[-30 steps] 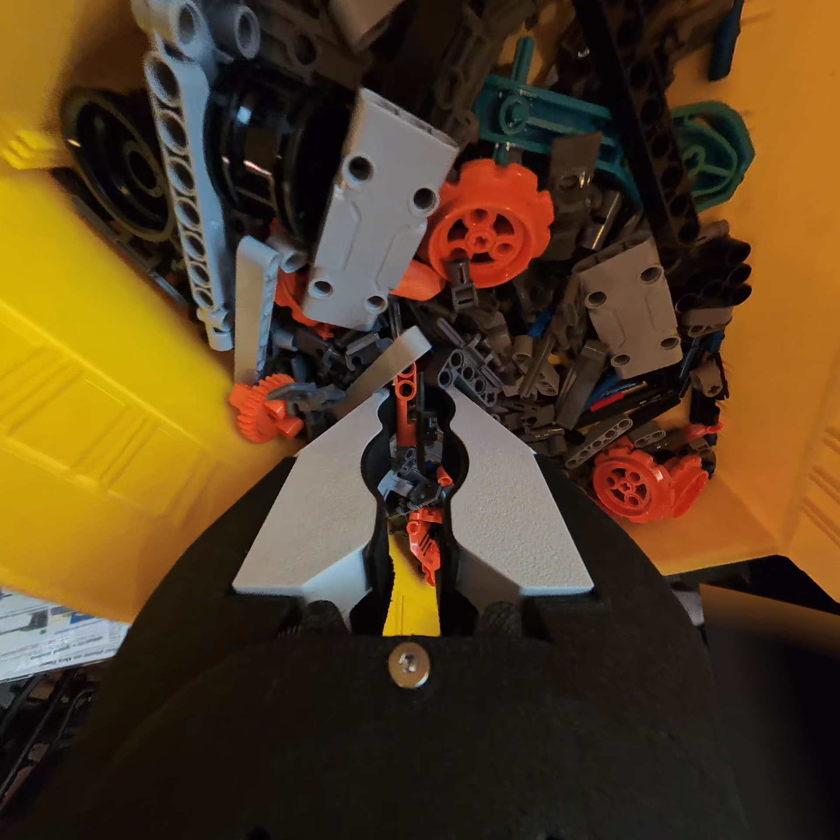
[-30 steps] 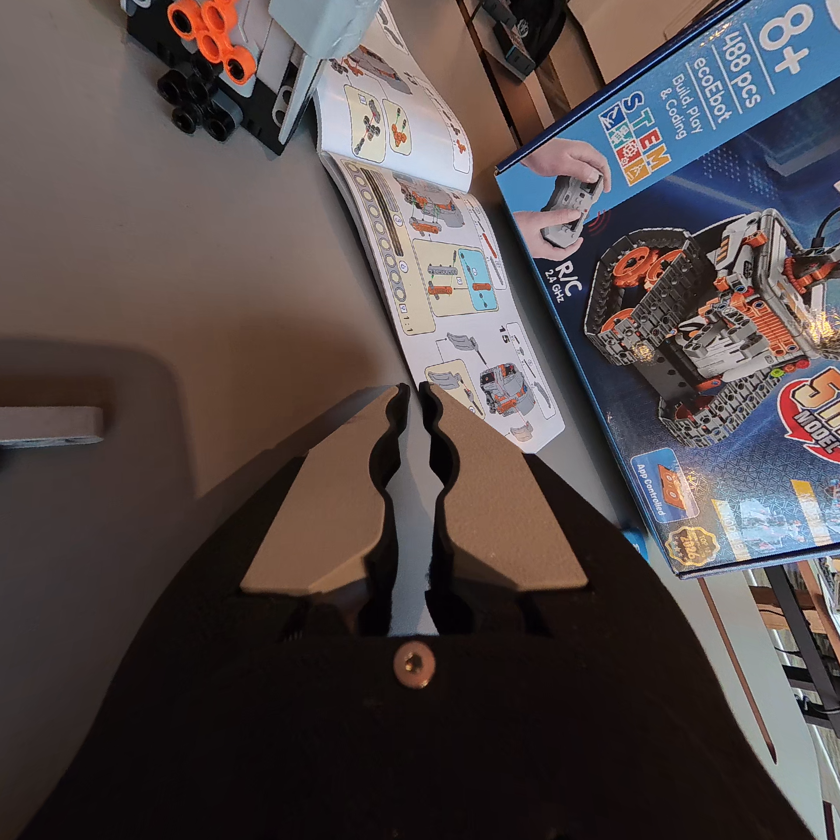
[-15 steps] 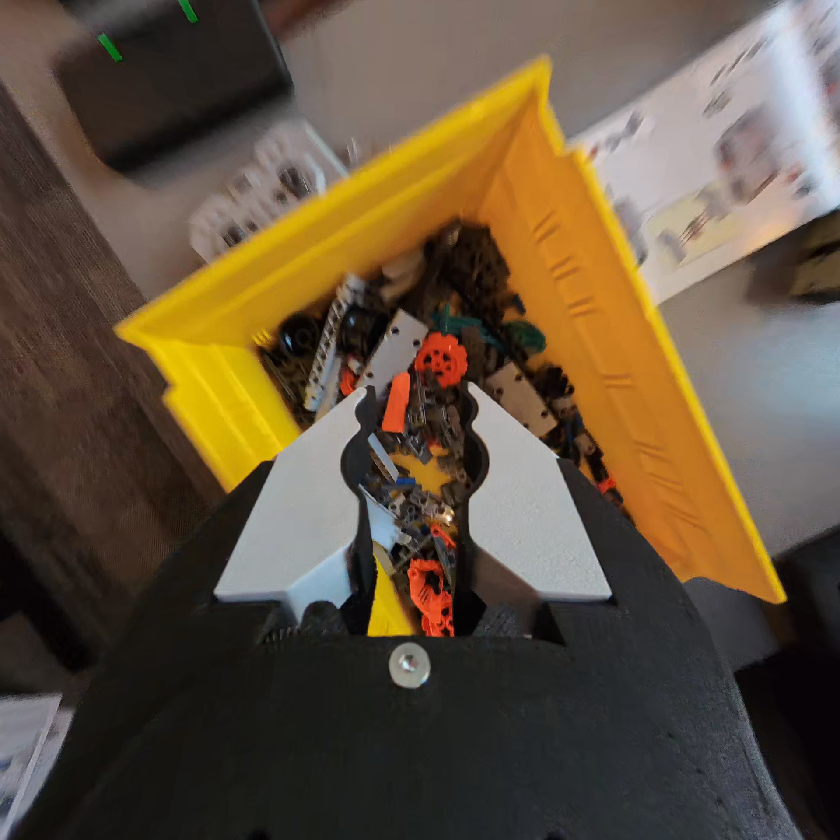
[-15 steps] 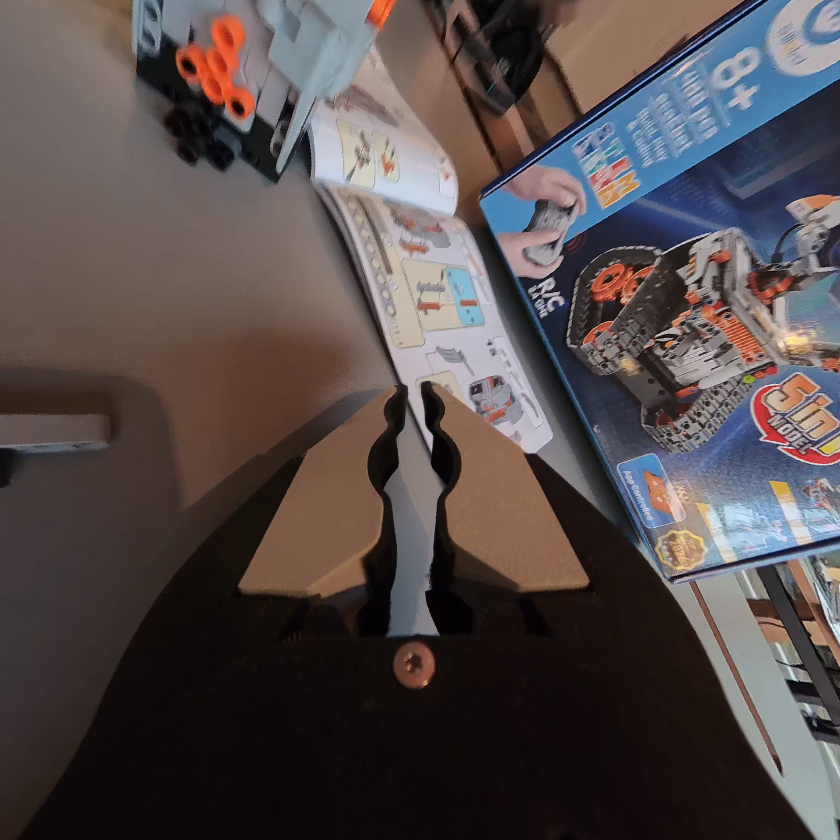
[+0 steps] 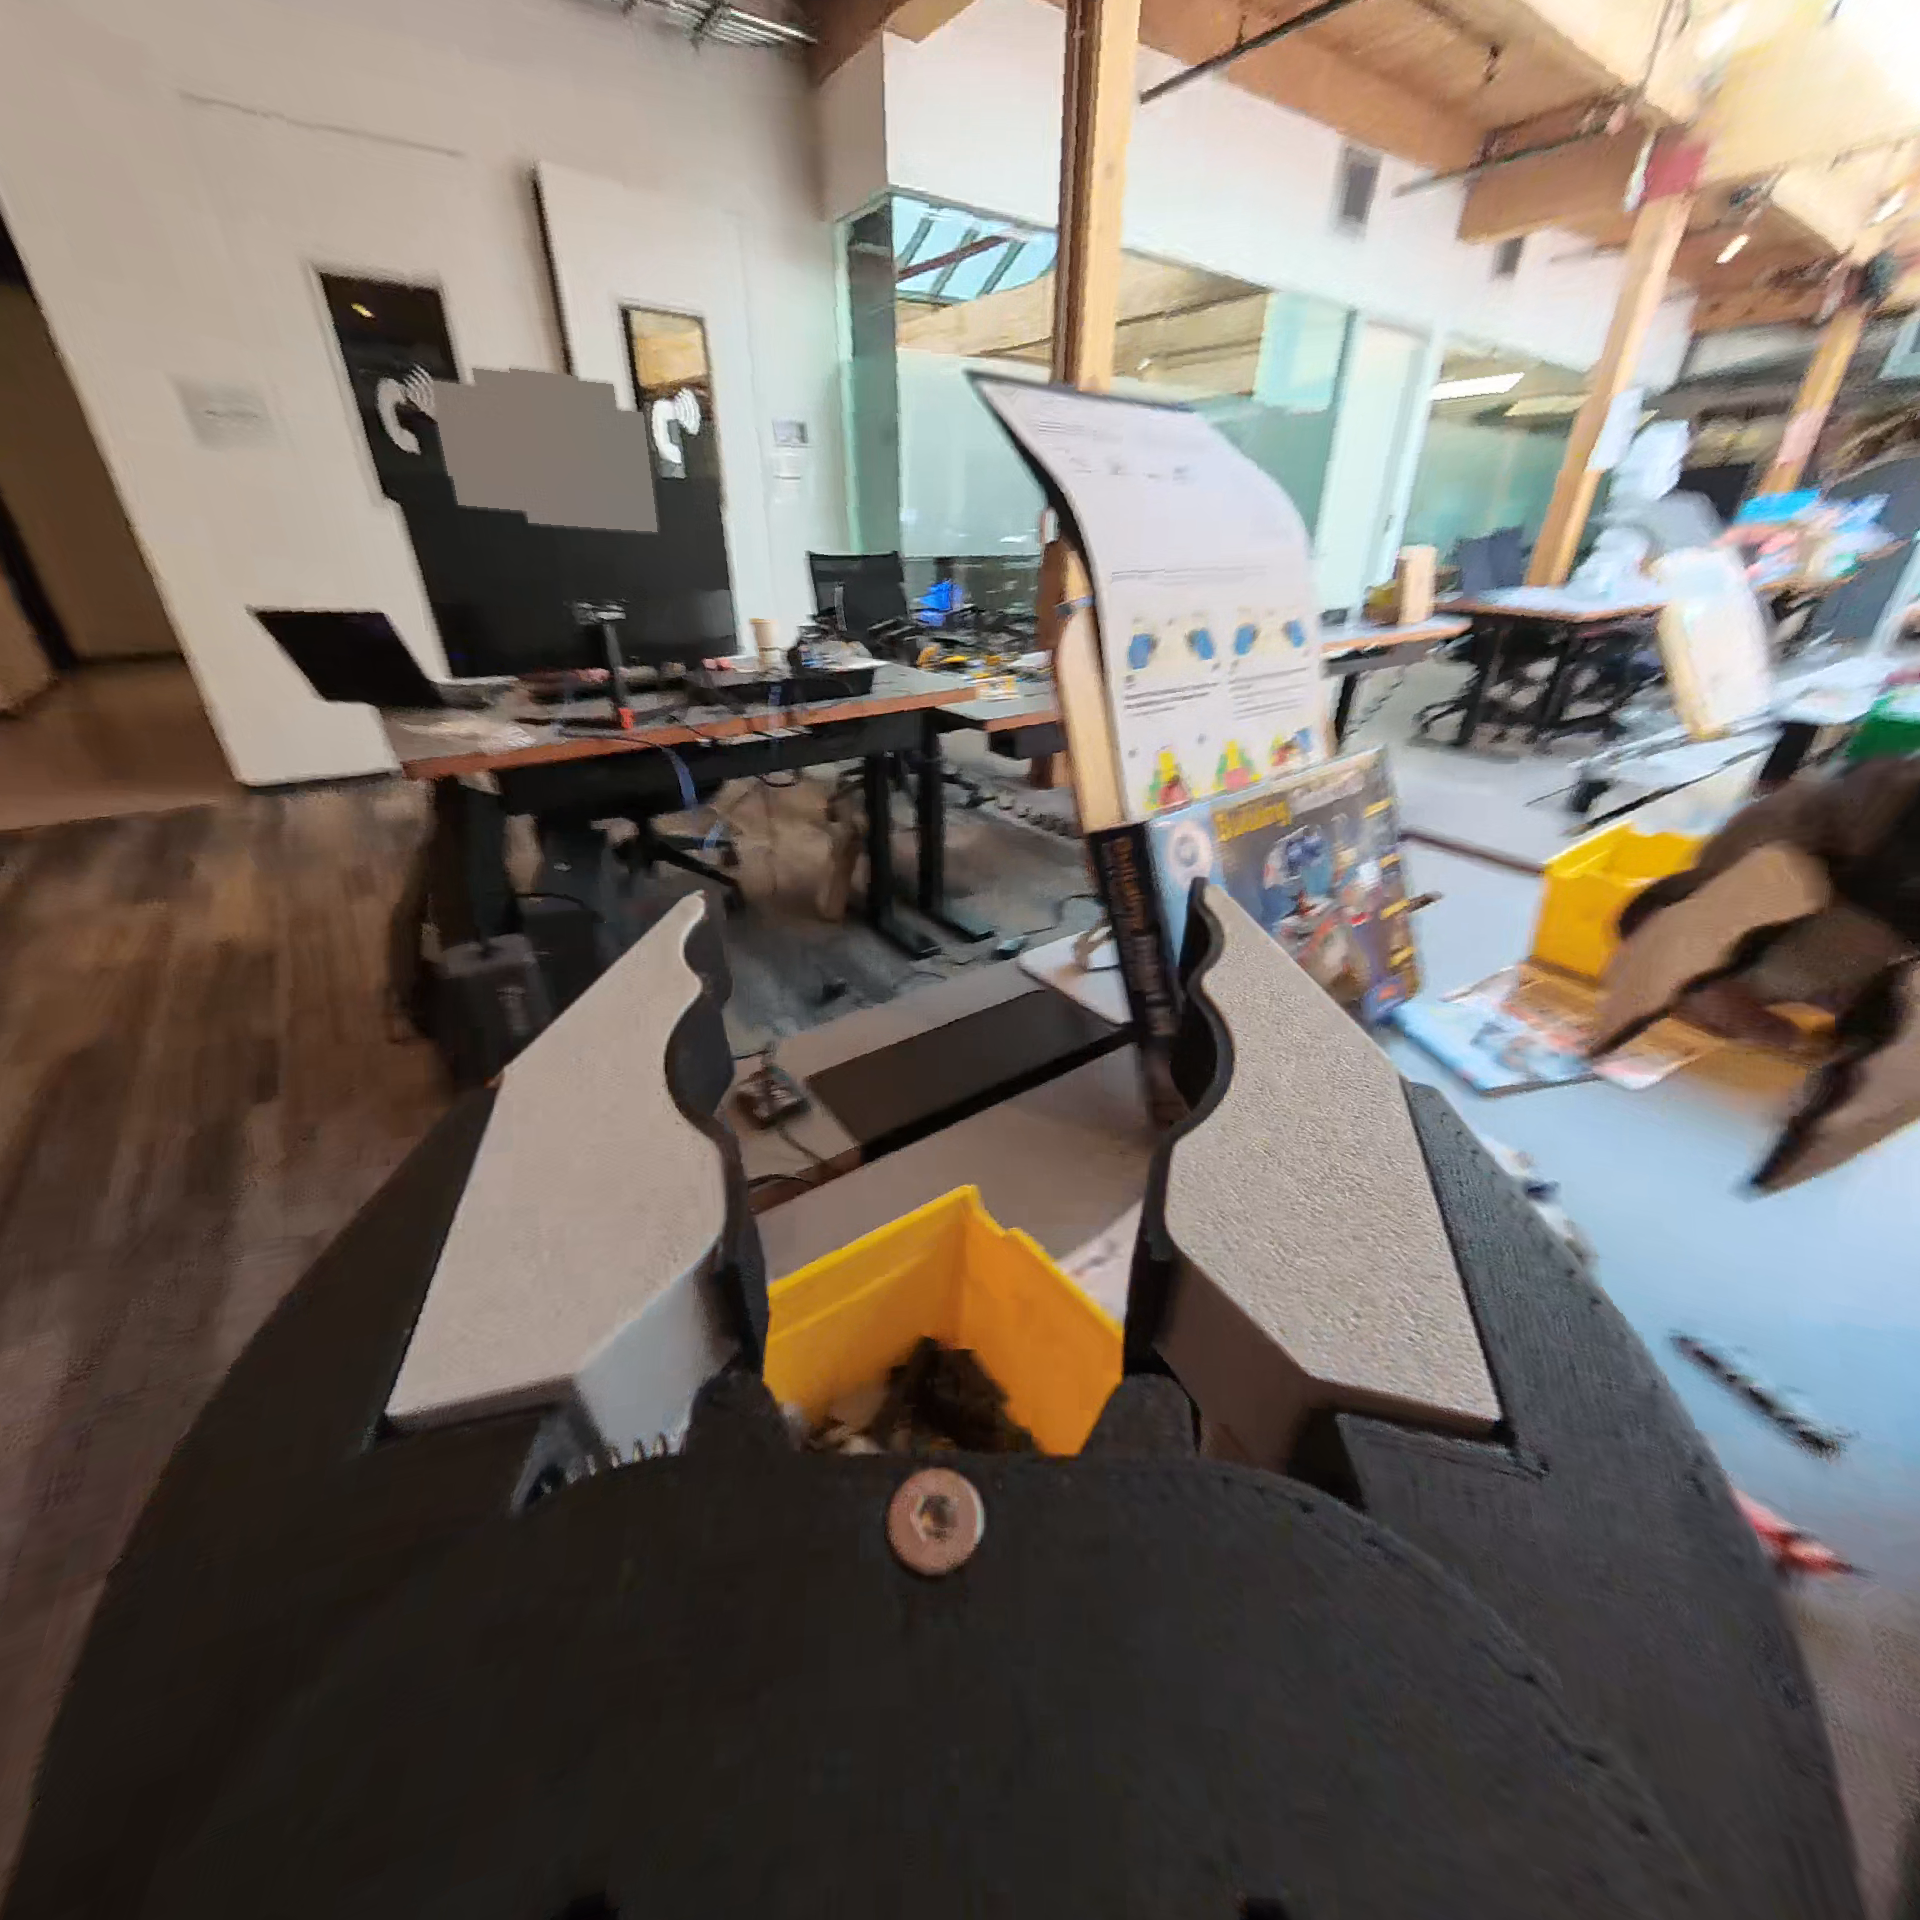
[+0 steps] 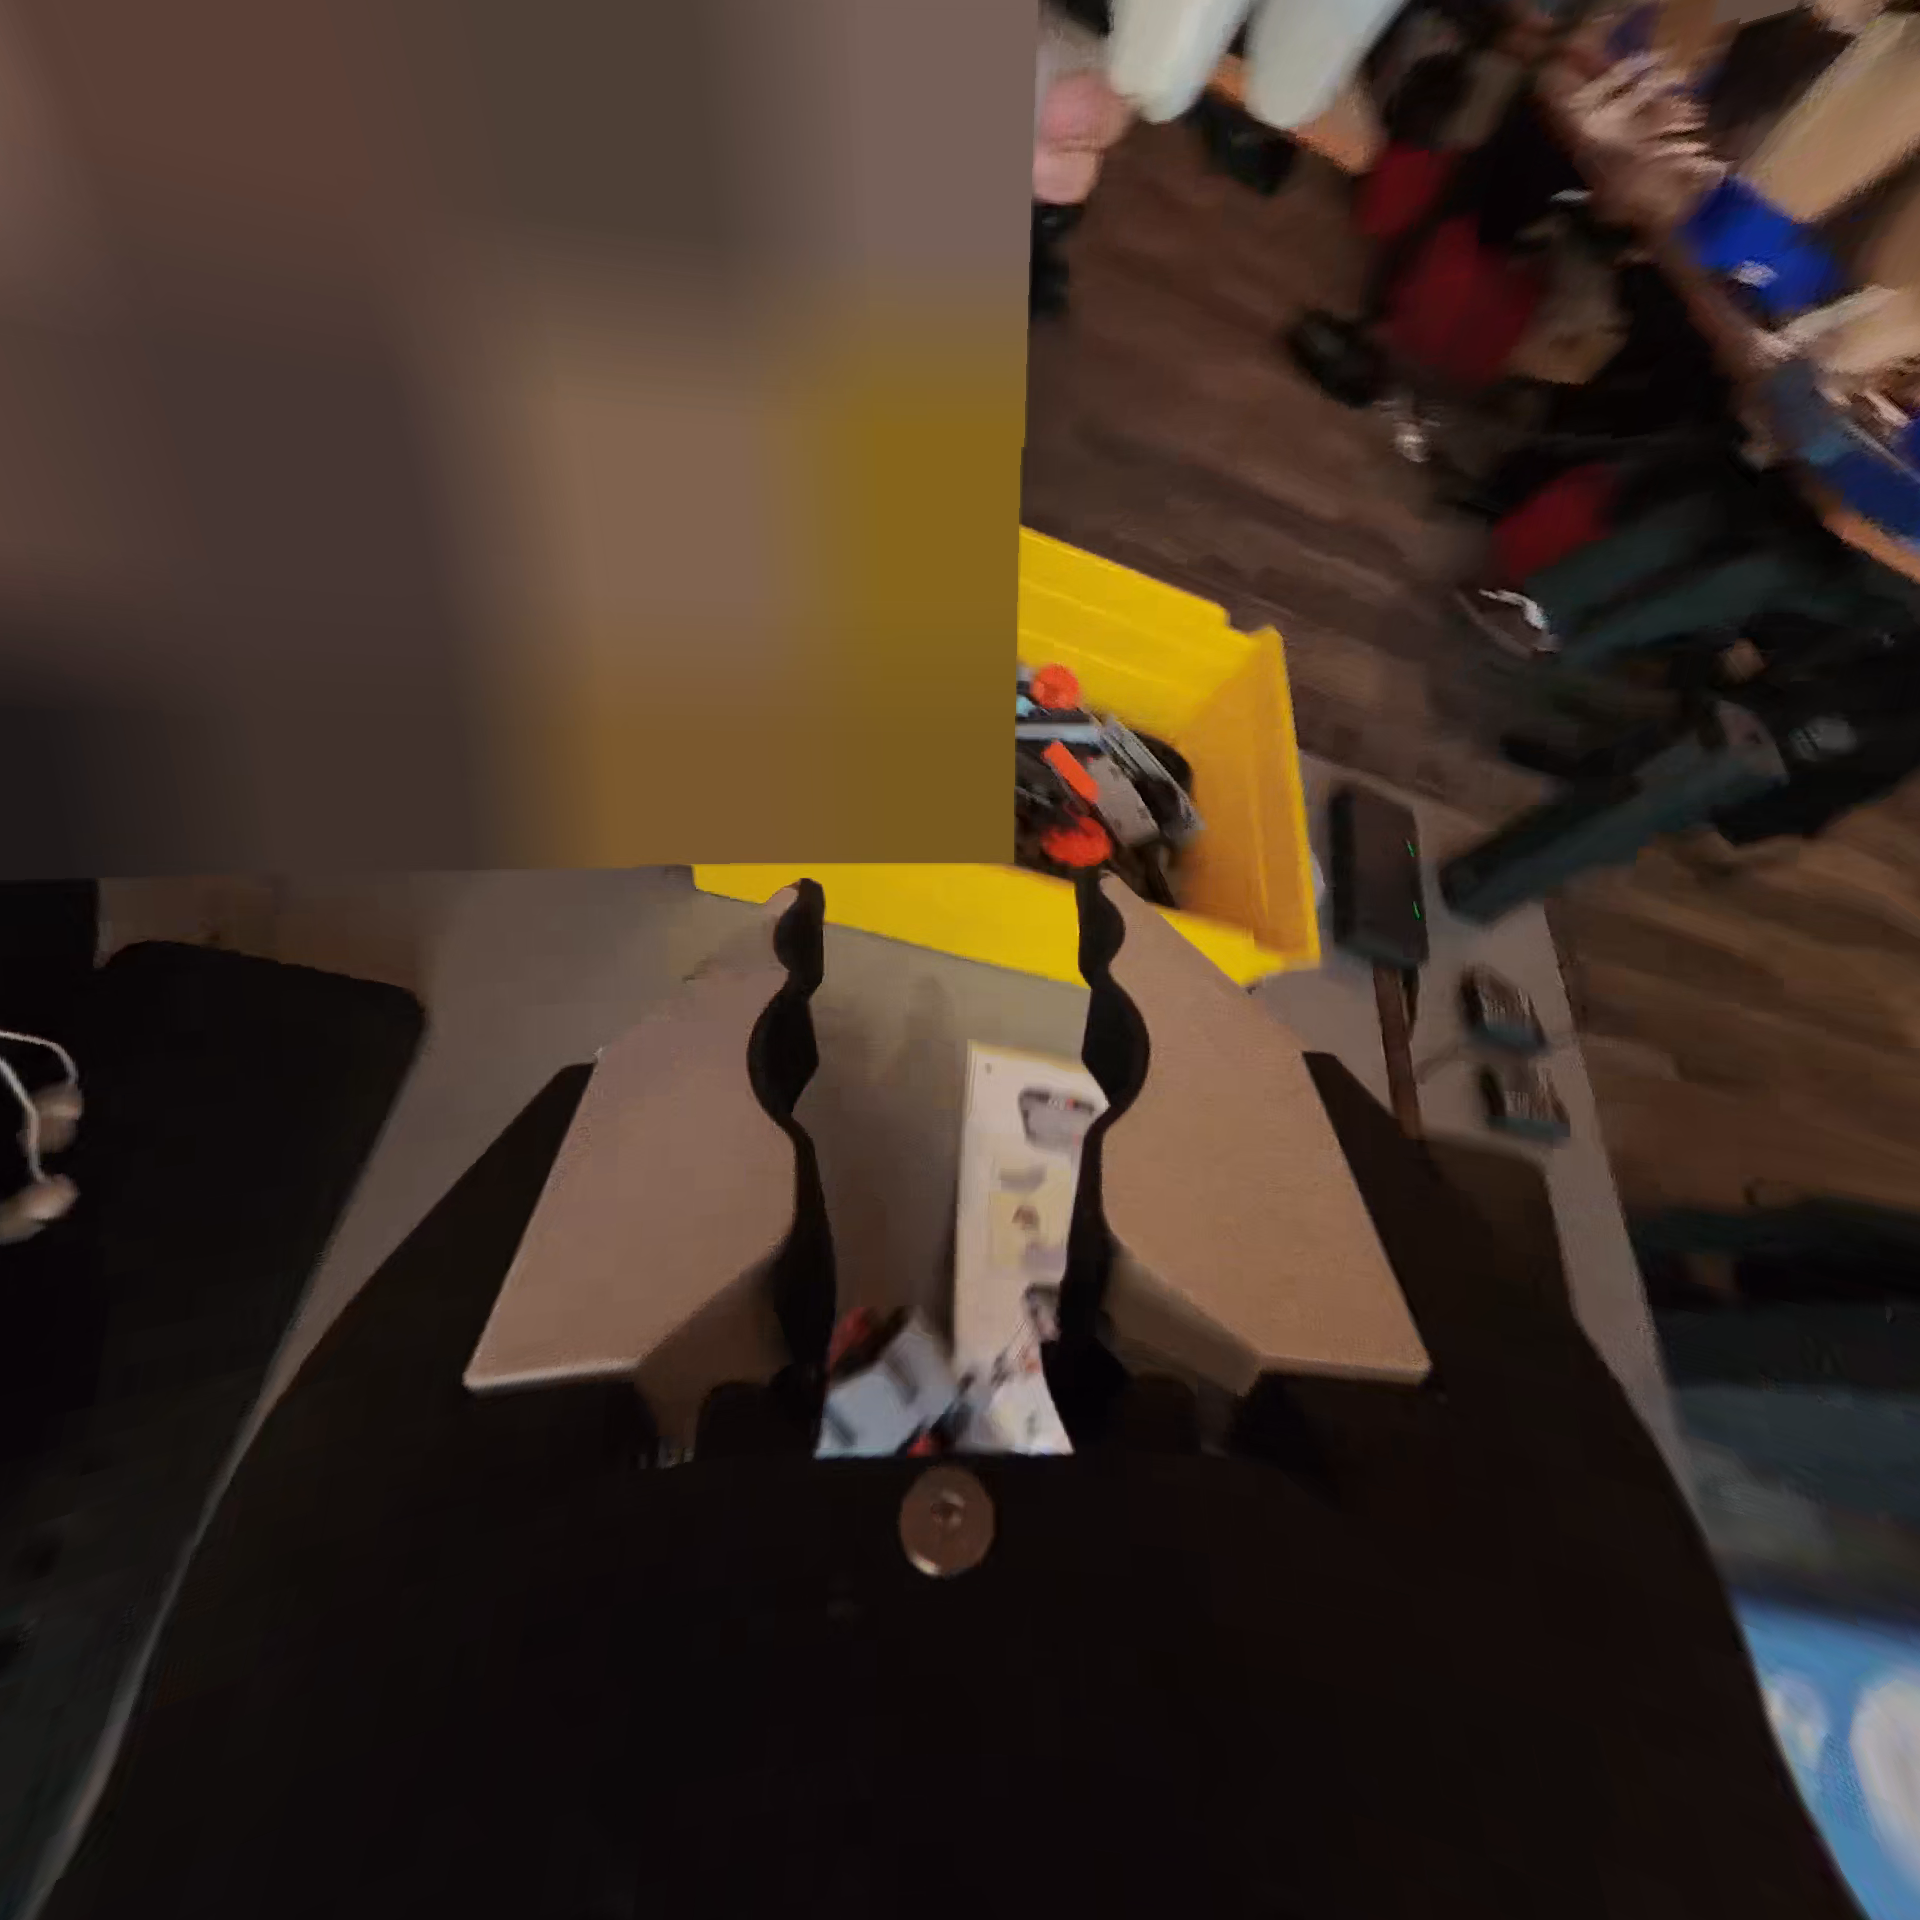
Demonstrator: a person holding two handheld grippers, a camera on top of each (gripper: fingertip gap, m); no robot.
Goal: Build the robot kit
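Observation:
My left gripper [image 5: 951, 909] is open and empty, raised well above a yellow bin [image 5: 997, 1294] of dark building parts that shows low between its fingers. My right gripper [image 6: 943, 896] is open and empty above the grey table [image 6: 540, 987]; it also shows at the right edge of the left wrist view [image 5: 1756, 966]. An open instruction booklet [image 6: 1023, 1174] and part of a grey and orange model [image 6: 883, 1382] lie under the right gripper. The yellow bin [image 6: 1236, 748] with orange and grey parts stands just beyond its fingertips.
A toy set box [image 5: 1299, 883] stands upright on the table with a curled instruction sheet [image 5: 1184, 582] above it. A second yellow bin [image 5: 1600, 904] sits farther right. A black device [image 6: 1377, 883] lies by the table edge. Desks and chairs fill the room behind.
My left gripper has lifted out of the yellow bin, tilted up toward the room and opened wide. My right gripper has opened and swung from the booklet and box toward the yellow bin.

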